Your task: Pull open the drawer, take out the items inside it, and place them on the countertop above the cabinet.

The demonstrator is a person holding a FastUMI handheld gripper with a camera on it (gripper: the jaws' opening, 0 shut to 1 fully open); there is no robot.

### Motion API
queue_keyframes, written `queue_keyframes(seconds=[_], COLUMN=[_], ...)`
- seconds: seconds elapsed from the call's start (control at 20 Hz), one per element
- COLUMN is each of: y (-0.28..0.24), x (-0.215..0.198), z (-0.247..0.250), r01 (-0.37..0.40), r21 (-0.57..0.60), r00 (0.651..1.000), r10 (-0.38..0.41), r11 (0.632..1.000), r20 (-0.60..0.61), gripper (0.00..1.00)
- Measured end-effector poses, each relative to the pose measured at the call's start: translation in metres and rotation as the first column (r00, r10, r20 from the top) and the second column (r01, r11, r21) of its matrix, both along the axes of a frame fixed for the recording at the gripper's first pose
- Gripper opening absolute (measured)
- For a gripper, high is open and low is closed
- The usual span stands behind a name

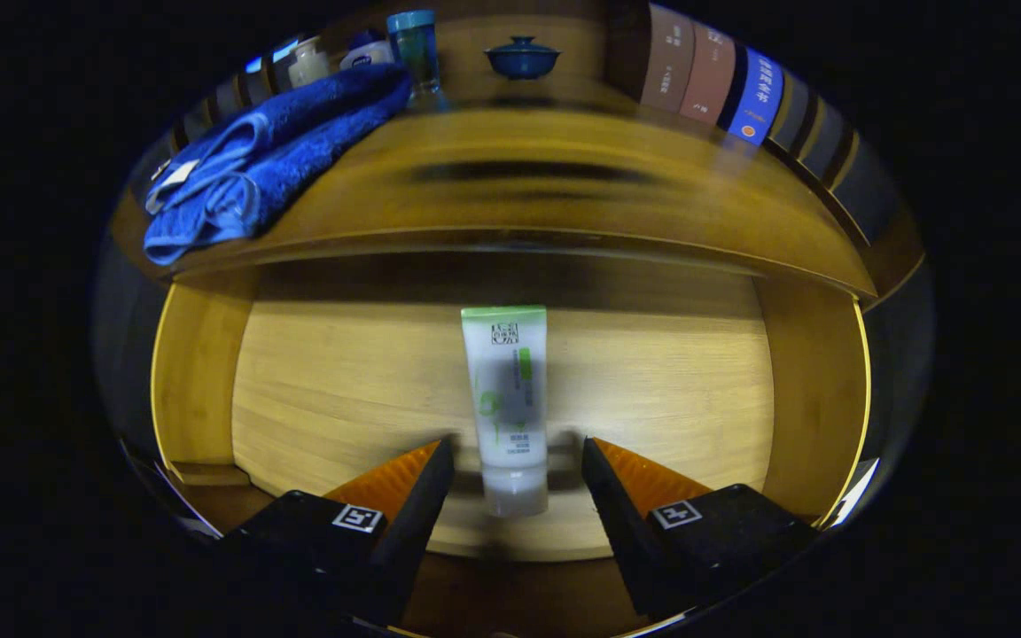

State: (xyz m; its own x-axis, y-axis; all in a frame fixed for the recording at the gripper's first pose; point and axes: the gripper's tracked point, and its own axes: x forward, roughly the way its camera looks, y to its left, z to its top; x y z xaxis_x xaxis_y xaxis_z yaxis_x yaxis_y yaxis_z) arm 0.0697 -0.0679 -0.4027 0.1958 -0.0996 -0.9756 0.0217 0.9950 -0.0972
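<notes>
Gripper point(518, 461) fingers spread wide, straddling the tube point(507, 403) lying in the open drawer point(333, 390), lined up to grasp it

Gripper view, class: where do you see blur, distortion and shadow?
Gripper view: the countertop is smeared by motion blur; fisheye bends the drawer walls; the tube lies between the open gripper's jaws, its print soft; shadow falls under the countertop's edge.

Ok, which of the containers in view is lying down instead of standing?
The white, green-ended tube on the drawer floor, between the open claw's fingers; the countertop bottles stand upright.
</notes>
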Motion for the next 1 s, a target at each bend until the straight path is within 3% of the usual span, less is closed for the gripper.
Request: queue_keyframes(seconds=[0.55,0.7,0.8,1.0], y=[0.0,0.005,0.006,0.007], x=[-0.003,-0.001,-0.006,-0.017], z=[-0.012,-0.011,-0.009,0.001], r01=[-0.004,-0.017,-0.04,-0.061], r21=[0.006,0.015,0.024,0.022], r00=[0.994,0.995,0.995,0.994], r10=[0.004,0.019,0.043,0.063], r11=[1.0,1.0,0.999,0.998], r20=[-0.105,-0.1,-0.092,-0.09], gripper=[0.82,0.54,0.46,0.45])
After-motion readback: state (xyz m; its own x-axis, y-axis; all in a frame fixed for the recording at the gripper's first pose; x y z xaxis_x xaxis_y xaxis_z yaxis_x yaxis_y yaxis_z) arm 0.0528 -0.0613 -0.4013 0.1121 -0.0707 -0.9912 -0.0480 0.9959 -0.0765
